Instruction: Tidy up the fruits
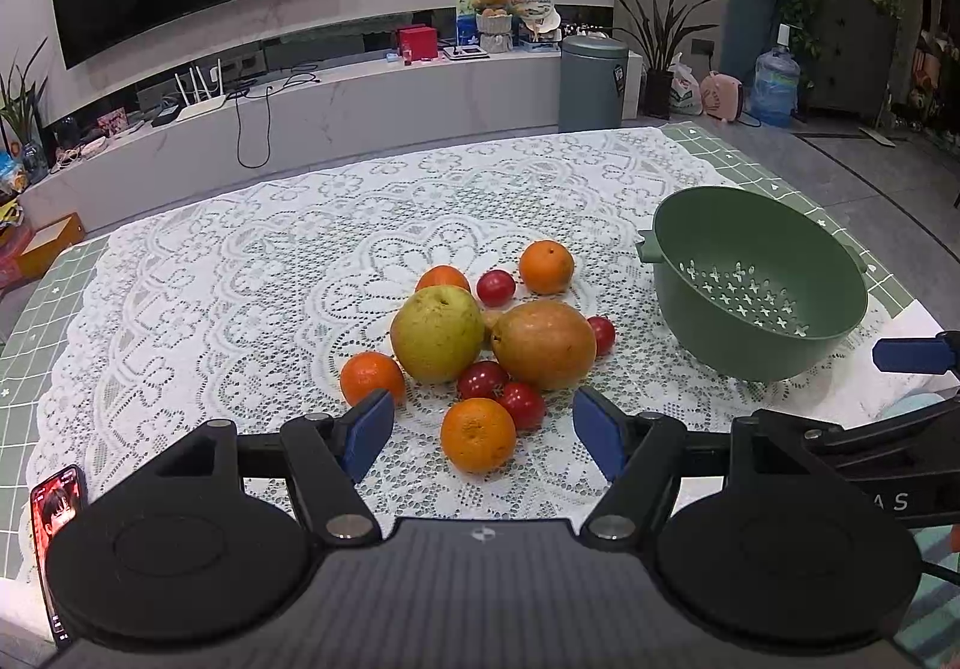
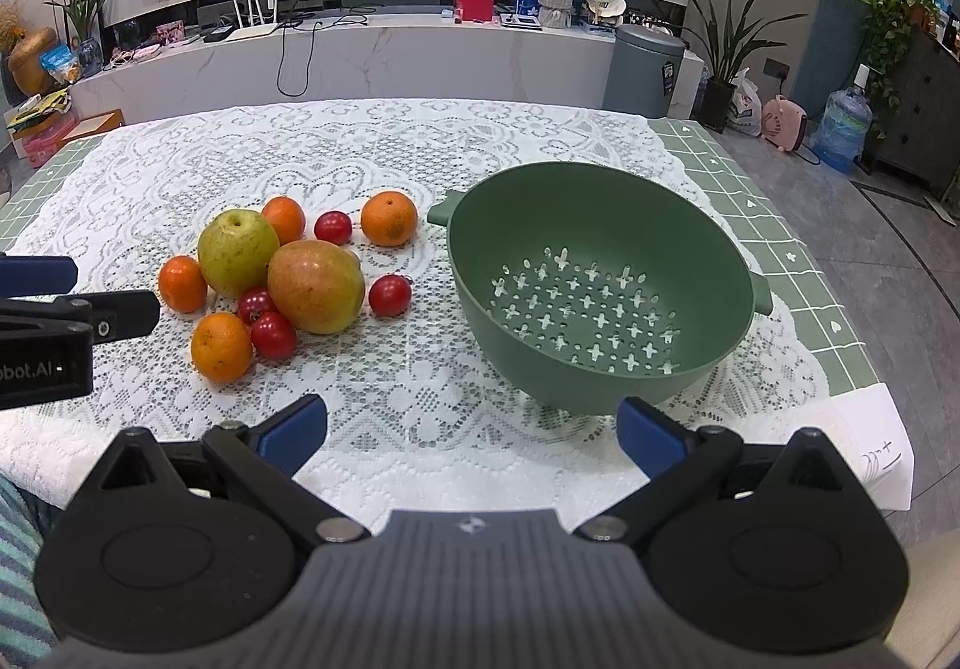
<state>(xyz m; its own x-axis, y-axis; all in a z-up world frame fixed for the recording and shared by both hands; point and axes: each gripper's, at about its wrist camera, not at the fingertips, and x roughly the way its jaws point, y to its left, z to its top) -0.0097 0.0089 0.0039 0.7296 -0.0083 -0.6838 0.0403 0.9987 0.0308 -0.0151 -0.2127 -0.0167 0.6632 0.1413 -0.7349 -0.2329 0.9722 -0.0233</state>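
Observation:
A pile of fruit lies on the lace tablecloth: a green pear (image 1: 437, 334) (image 2: 238, 251), a reddish pear (image 1: 545, 344) (image 2: 316, 285), several oranges such as the nearest one (image 1: 478, 434) (image 2: 221, 346), and several small red tomatoes (image 1: 522, 405) (image 2: 390, 294). An empty green colander (image 1: 757, 280) (image 2: 600, 285) stands to the right of the pile. My left gripper (image 1: 483, 432) is open, just in front of the nearest orange. My right gripper (image 2: 471, 429) is open and empty, in front of the colander.
A phone (image 1: 57, 543) lies at the table's near left corner. A white paper (image 2: 882, 447) lies at the near right edge. The green grid mat (image 2: 780, 225) shows around the lace cloth. A TV console and bin stand beyond the table.

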